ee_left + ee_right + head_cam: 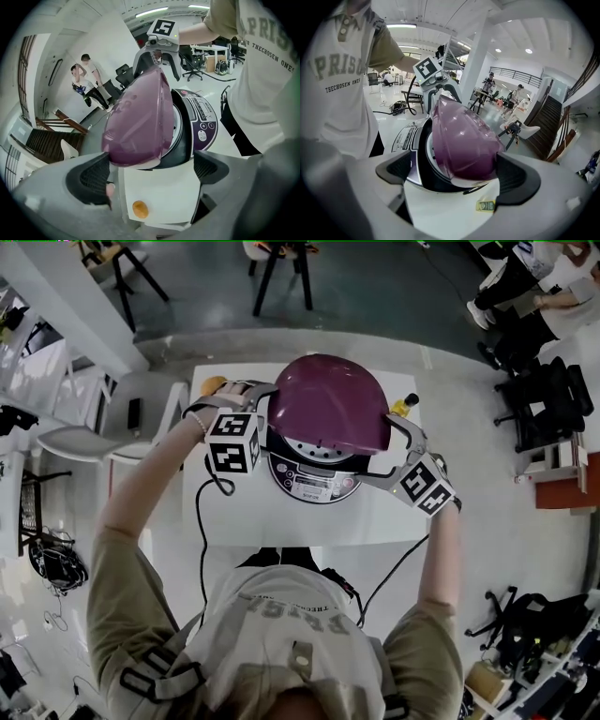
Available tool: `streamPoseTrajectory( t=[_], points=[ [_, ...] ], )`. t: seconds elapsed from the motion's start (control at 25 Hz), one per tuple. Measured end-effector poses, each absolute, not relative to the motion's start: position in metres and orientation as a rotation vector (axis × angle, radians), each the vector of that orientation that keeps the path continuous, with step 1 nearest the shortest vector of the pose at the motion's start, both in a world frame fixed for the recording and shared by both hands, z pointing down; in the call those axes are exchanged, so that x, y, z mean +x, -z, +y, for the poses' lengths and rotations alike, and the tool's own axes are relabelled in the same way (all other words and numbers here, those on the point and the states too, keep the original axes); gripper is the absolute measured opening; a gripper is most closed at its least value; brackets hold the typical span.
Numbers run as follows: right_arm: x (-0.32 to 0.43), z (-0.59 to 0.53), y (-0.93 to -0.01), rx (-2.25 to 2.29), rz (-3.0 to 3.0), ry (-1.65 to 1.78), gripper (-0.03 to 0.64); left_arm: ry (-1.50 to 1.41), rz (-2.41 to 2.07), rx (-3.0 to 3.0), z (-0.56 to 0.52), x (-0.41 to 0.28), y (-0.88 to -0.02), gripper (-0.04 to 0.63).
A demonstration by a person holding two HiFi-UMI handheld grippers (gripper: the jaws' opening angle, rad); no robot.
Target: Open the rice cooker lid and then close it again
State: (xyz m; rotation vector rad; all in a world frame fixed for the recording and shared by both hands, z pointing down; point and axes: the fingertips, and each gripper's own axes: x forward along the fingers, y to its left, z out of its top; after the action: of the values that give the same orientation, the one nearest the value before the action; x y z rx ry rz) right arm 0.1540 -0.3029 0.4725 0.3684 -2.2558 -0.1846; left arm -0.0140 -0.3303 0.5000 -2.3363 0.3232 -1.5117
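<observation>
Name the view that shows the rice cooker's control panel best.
The left gripper view: the control panel faces the camera, its round buttons distinct. The head view shows it small, below the raised purple lid. The right gripper view catches only a slanted sliver.

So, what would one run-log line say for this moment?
rice cooker lid: raised | left gripper: open | right gripper: open | both: lid between jaws

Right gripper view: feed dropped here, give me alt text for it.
A purple lid stands tilted open on the rice cooker, framed between the right gripper's wide-apart jaws. The left gripper is at the lid's far side, and a small packet lies on the white table.
</observation>
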Motion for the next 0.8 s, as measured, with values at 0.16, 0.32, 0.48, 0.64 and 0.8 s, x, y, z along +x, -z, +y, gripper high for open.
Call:
streamPoseTrajectory(
  t=[0.16,0.32,0.48,0.64,0.8],
  points=[
    [0.154,-0.297,-0.479,0.334,-2.251,0.177,0.538,1.539,0.302,-2.314,-0.325,-0.015,-0.507,0.574],
    [0.156,-0.293,-0.485,0.305,-2.249,0.171,0.539,1.567,0.279,-2.306,-0.320,-0.016,-0.511,0.574],
    [0.157,-0.289,-0.488,0.284,-2.232,0.155,0.538,1.593,0.259,-2.289,-0.317,-0.017,-0.516,0.578],
    [0.152,-0.285,-0.492,0.237,-2.242,0.155,0.538,1.617,0.237,-2.281,-0.313,-0.018,-0.522,0.580],
    [0.155,-0.282,-0.498,0.218,-2.219,0.130,0.538,1.643,0.220,-2.263,-0.311,-0.020,-0.528,0.581]
  ],
)
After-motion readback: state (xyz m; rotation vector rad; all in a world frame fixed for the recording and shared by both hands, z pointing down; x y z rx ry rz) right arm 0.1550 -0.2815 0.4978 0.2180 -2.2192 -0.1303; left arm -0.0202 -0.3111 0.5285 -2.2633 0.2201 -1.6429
